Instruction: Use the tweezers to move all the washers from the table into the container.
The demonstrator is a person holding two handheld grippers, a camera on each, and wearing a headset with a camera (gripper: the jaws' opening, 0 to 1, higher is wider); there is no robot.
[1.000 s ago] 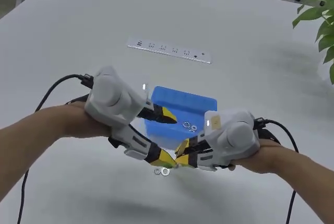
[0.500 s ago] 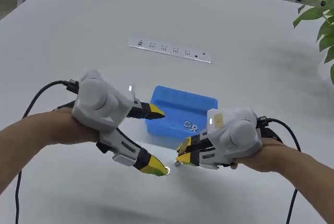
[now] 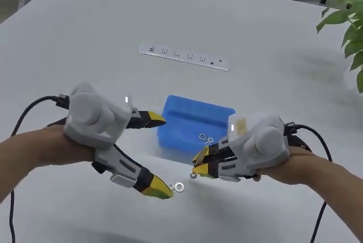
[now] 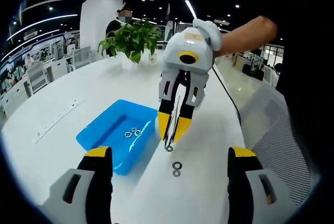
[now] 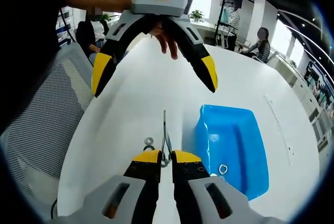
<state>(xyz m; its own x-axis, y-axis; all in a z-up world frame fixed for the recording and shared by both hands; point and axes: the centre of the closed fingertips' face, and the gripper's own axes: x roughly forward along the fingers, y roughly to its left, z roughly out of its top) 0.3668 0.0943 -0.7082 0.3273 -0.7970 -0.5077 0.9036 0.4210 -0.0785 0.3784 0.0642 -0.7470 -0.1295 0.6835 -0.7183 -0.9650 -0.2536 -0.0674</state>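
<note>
While squeezing thin shiny tweezers point(image 5: 165, 130) in right hand-held gripper point(image 5: 166, 156), holds left hand-held gripper point(image 4: 169, 152) wide. Two round metal washers point(image 4: 176, 169) on white desk point(image 4: 209, 130), three in blue container point(image 4: 102, 132).

The white desk point(image 3: 85, 28) carries a blue container point(image 3: 187, 115) near its middle. A flat white power strip point(image 3: 184, 56) lies well beyond the container's far wall, roughly parallel to it. Two small metal washers point(image 4: 177, 165) lie close together on the bare desk, just off the container's near side.
</note>
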